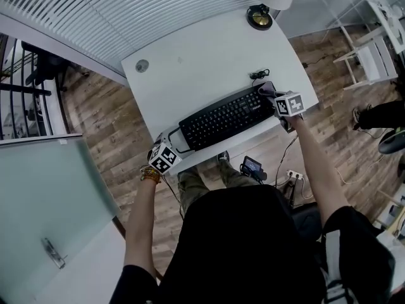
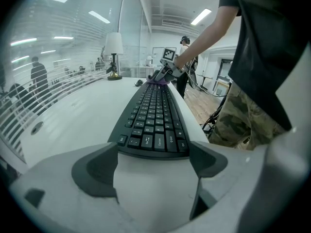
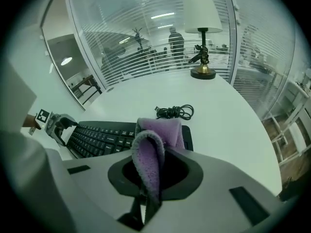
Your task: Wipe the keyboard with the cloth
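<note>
1. The left gripper [image 2: 153, 155] has its jaws spread wide, 1 on each side of the left end of the single black rectangular plastic keyboard [image 2: 154, 114]. Whether the pads touch it cannot be told.
2. The right gripper [image 3: 154, 176] has its jaws pressed together on 1 purple fuzzy cloth [image 3: 158, 135].
3. The cloth folds forward from the jaws and rests on the keyboard's right end.
4. The keyboard lies slantwise near the front edge of the white rounded table [image 1: 190, 49], between the 2 grippers.
5. 1 coiled black cable [image 3: 175, 112] lies on the table just behind the keyboard's right end, apart from the cloth.
6. 1 lamp with a white shade and a dark round base [image 3: 203, 33] stands at the far table edge, well apart from the keyboard.
7. 1 small round grey cap [image 1: 142, 65] sits in the table's far left part.
</note>
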Available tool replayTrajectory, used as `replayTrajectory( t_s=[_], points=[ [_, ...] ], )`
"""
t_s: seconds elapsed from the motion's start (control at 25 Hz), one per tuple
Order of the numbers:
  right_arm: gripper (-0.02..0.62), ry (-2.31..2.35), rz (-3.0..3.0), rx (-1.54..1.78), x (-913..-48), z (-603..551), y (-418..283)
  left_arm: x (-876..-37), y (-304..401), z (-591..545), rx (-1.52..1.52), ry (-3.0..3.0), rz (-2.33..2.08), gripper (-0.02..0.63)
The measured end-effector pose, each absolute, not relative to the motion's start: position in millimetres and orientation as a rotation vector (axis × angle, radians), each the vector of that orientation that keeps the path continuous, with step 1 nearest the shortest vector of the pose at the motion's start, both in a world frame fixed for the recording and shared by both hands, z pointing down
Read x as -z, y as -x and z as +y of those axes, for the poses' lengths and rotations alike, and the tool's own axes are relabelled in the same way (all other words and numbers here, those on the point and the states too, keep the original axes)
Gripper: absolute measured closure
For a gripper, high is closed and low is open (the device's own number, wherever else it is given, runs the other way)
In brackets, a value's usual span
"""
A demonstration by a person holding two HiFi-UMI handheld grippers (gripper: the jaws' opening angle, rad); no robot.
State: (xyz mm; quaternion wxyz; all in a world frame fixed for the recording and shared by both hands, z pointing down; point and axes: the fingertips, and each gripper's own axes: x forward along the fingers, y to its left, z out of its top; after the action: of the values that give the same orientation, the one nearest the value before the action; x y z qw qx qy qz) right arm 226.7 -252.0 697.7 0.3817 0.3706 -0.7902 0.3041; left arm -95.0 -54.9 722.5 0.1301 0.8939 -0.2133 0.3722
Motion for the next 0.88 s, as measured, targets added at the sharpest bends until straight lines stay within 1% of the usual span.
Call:
replayTrajectory(
  t_s=[0.4, 0.6, 0.76, 0.88],
  points=[
    [0.557, -0.859, -2.044, -0.887, -703.2, -232.8, -196.5, -722.8, 94.3, -55.7, -1.064, -2.599, -0.627, 0.153],
    [0.558, -0.803, -2.106, -1.031, -701.4, -214.8, -169.4, -722.5, 94.5, -55.2, -1.060, -2.602, -0.631, 0.153],
    [0.558, -0.818, -2.146, -1.034, -700.1, -204.0, -141.0, -722.3, 94.8, -55.1, -1.061, -2.600, -0.632, 0.153],
    [0.558, -0.835, -2.146, -1.023, -700.4, -203.5, -138.4, -721.8, 95.4, -56.2, -1.058, -2.603, -0.633, 0.153]
  ],
)
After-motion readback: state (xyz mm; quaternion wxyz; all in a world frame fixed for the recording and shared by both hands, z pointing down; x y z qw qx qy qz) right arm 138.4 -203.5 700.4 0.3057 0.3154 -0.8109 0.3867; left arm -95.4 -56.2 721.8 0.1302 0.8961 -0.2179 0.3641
